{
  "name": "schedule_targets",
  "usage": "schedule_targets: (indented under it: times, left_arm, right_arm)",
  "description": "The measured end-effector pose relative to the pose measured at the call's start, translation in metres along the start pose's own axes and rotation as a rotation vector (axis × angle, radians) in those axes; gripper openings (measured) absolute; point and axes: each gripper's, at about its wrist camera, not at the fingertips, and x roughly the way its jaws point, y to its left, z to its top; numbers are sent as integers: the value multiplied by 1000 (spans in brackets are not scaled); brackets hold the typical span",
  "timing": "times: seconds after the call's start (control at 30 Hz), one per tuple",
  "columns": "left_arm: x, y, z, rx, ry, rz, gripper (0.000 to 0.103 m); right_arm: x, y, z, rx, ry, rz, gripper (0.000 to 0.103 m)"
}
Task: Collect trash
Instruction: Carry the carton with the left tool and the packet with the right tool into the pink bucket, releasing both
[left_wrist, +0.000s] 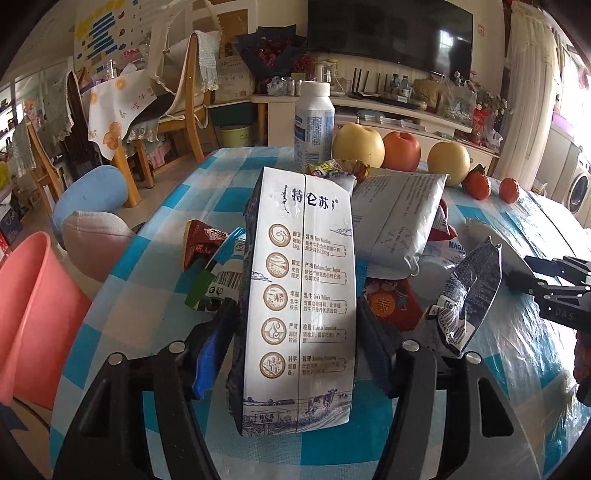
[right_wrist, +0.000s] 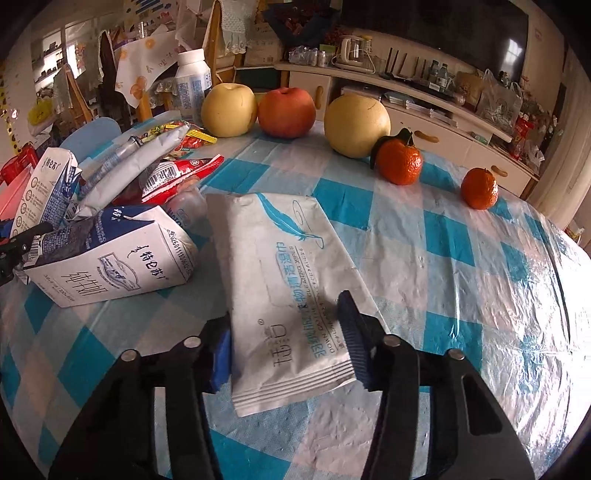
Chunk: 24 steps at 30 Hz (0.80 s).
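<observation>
Seen from the left wrist, the left gripper (left_wrist: 295, 332) has its jaws drawn in on either side of a tall white and dark blue milk carton (left_wrist: 299, 295), the blue pads pinching its flanks near the near edge of the table covered with a blue and white checked plastic cloth (left_wrist: 155, 295). Behind the carton lies a heap of rubbish: a grey plastic mailing pouch (left_wrist: 399, 218), red snack wrappers and a second, crumpled milk carton (left_wrist: 469, 291). A coral pink plastic bucket (left_wrist: 37, 317) stands off the table's left edge; its inside is out of sight, so what it holds I cannot tell. From the right wrist, the right gripper (right_wrist: 291, 339) straddles a flat white wet-wipe packet with a blue feather print (right_wrist: 291, 273) lying near the near edge, the jaws closed in against its long sides and seemingly nipping it. Pears, a red apple and two tangerines line the far edge. I judge this the grasping step, both hands taking one piece of trash each. The next move calls for lifting both clear and carrying them to the bucket, probably; the limp packet may sag or slip.
</observation>
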Motion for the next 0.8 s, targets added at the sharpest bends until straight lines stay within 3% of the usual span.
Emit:
schedule_targets:
  times: [0.13, 0.23, 0.57, 0.8]
  left_arm:
    - [-2, 10, 1, -37, -2, -8, 65]
    - [-5, 12, 1, -28, -12, 6, 65]
    - [-23, 31, 6, -63, -62, -17, 65]
    - [-43, 52, 11, -96, -116, -15, 65]
  right_arm:
    - [-8, 9, -1, -29, -36, -43, 28]
    - [-17, 13, -2, -34, -59, -83, 21]
    - [-52, 18, -5, 28, -142, -157, 10]
    - [-95, 40, -2, 84, -234, -110, 9]
